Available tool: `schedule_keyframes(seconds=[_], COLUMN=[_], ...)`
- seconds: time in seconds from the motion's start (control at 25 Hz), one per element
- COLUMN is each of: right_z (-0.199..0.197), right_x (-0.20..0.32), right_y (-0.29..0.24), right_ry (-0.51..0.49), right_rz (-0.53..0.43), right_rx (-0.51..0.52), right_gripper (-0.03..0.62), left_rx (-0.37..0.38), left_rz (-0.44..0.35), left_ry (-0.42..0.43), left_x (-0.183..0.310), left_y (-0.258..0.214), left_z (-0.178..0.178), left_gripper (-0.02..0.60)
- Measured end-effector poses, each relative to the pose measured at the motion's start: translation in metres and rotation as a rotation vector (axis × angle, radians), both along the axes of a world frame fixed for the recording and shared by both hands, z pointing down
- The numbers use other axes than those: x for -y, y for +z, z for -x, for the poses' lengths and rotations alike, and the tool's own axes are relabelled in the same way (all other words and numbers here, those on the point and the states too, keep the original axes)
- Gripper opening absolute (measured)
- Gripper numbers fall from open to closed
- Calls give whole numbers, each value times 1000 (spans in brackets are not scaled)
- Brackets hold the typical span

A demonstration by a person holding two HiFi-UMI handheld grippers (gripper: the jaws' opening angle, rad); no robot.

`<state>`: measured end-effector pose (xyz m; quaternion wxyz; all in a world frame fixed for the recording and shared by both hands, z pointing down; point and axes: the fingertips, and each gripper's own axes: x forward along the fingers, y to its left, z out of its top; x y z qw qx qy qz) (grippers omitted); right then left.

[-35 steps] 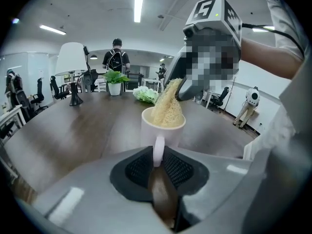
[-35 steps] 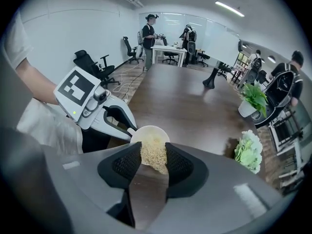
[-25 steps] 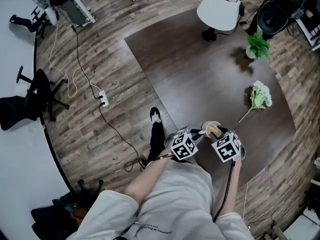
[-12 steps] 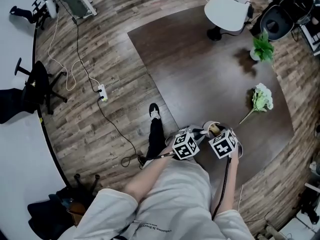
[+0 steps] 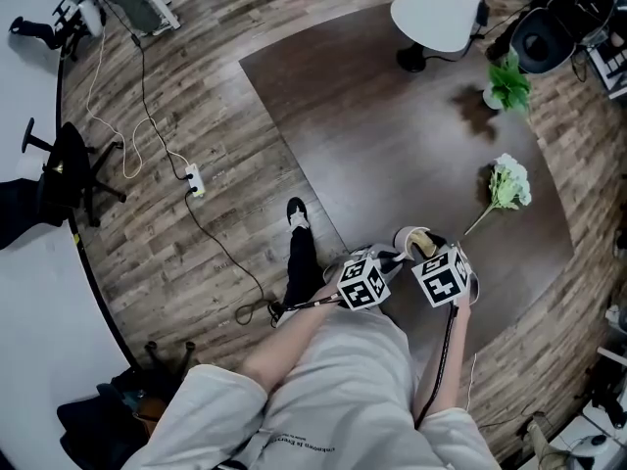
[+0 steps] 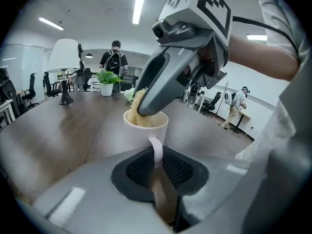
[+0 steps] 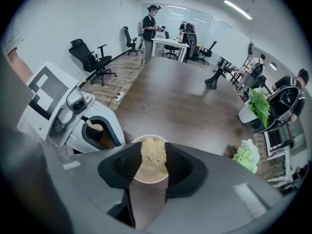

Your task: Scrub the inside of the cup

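Observation:
A white cup [image 5: 410, 238] stands near the front edge of the dark table [image 5: 392, 135]. My left gripper [image 6: 156, 154] is shut on the cup's handle [image 6: 156, 147], which sticks up between its pads. In the right gripper view, my right gripper [image 7: 152, 156] is shut on a yellowish scrub pad [image 7: 153, 152] and holds it in the mouth of the cup [image 7: 135, 141]. The left gripper view shows the right gripper [image 6: 161, 89] coming down from above, with the pad [image 6: 137, 112] inside the cup [image 6: 146, 126]. In the head view the left gripper [image 5: 390, 259] and right gripper [image 5: 427, 254] meet at the cup.
White flowers [image 5: 507, 186] lie on the table to the right of the cup. A small potted plant [image 5: 507, 84] and a white lamp [image 5: 438, 8] stand at the far side. Office chairs and cables are on the wooden floor to the left. People stand in the background.
Both grippers stay at the cup with the pad in it. Only the head view has shifted slightly.

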<state>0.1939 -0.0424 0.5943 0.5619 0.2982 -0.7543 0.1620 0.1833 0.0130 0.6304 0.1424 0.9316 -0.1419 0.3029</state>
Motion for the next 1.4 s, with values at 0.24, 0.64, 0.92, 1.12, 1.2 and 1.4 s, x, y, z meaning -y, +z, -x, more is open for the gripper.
schedule_keyframes(seconds=[0.24,0.64,0.92,1.12,1.2,1.4], right_z=[-13,-21,-19,-18,-15,-8], right_x=[5,-12,-21,-22,-22,-20], right_y=[-2,1,15,20,18,13], right_ry=[-4,-60,-61,-33,-27,-25], right_rz=[-36,45,95,116,121,120], right_rx=[-87,-198,-187,-141,-120,-109], right_gripper=[169,170,169,169,169,169], left_rx=[-8,-10,-11,-15,-15,-14], left_rz=[11,26,29,30,30,24], left_ry=[12,-18,-24,-21,-19,-10], left_x=[-6,-6,-6,-5,-5,-6], left_y=[2,1,3,2,3,1], left_z=[-5,-2,-3,-3,-3,-3], left_gripper=[54,54,54,55,55,55])
